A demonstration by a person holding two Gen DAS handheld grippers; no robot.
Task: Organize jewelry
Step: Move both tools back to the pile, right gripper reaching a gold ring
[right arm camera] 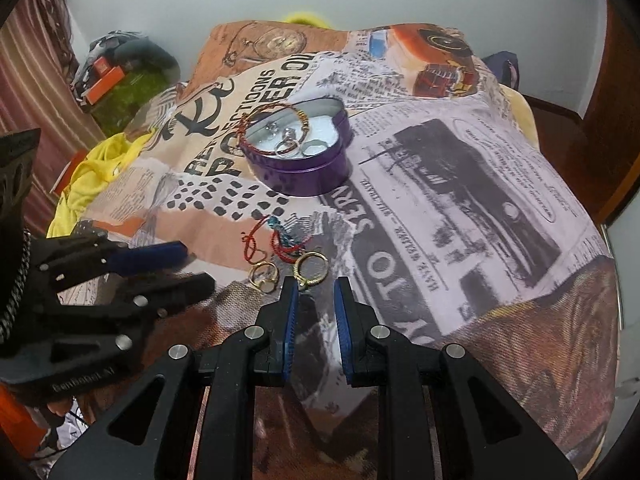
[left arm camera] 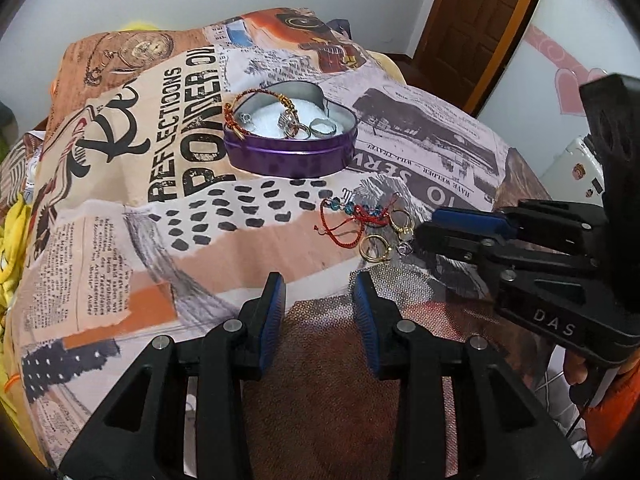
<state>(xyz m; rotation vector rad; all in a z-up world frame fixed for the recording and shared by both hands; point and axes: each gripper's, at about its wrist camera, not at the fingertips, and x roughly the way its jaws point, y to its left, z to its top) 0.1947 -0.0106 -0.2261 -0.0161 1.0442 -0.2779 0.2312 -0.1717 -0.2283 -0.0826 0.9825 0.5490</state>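
On the printed collage cloth [left arm camera: 132,208] covering the bed, one purple heart-shaped tin [left arm camera: 290,140] stands open at the far centre, with a white lining. Inside it lie one red-and-gold braided bracelet [left arm camera: 232,114], looped partly over the tin's left rim, and a cluster of silver rings [left arm camera: 304,126], of which at least three can be told apart; the exact count cannot be told. Nearer than the tin, and well apart from it, a second group lies loose on the cloth: one red cord bracelet with blue beads [left arm camera: 352,216] and two gold rings [left arm camera: 376,246], close beside each other at the near edge of the cord. A small silver piece [left arm camera: 404,249] lies just beside the rings; its kind cannot be told.

Two sets of tongs appear. The left tongs [left arm camera: 320,292] hang over bare cloth, near-left of the loose group, jaws at a moderate gap with nothing between them. The right tongs [right arm camera: 316,288] sit directly near the gold rings, tips just short of the right-hand ring [right arm camera: 312,266]; the jaws stand at a narrow gap and nothing is gripped. In the left wrist view the right tongs enter from the right, their tip next to the small silver piece. A yellow garment [right arm camera: 92,176] lies at the cloth's left edge.
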